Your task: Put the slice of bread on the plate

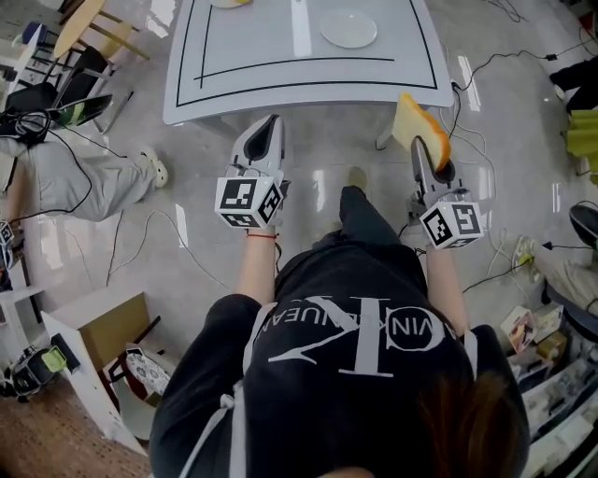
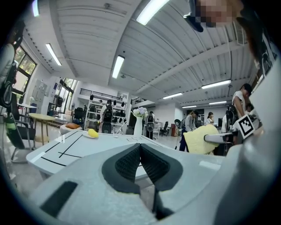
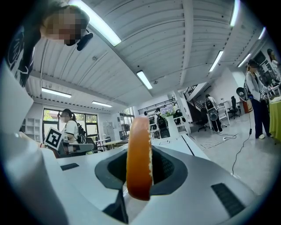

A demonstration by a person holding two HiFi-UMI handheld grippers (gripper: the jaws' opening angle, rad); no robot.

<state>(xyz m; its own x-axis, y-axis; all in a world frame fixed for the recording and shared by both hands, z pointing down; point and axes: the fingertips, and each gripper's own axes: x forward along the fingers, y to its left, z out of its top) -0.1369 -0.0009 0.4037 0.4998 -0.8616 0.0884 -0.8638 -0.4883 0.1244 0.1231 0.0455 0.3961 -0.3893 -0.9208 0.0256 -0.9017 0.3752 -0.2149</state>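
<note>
The slice of bread (image 3: 139, 158) stands on edge, pinched between the jaws of the right gripper (image 1: 428, 161), which are closed narrow against its two faces. Its brown crust faces back toward that gripper's camera. The slice rises above the jaws and also hangs a little below them. In the head view it sticks out ahead of the gripper's tips, over the floor and just short of the near right corner of the table (image 1: 280, 89).

The plate (image 1: 348, 28) lies on the table well ahead of the right gripper and a little to its left. It is bare and well apart from the bread.

The left gripper (image 2: 140, 151) is held level beside the right one, well apart to its left, with the person's legs below and between them. Its jaws are pressed together tip to tip and hold nothing. Its tips reach just short of the table's near edge.

Ahead of the left gripper and to its left, a small yellow thing (image 2: 93, 133) lies toward the table's far end. A white vase of flowers (image 2: 138, 125) stands straight ahead.
</note>
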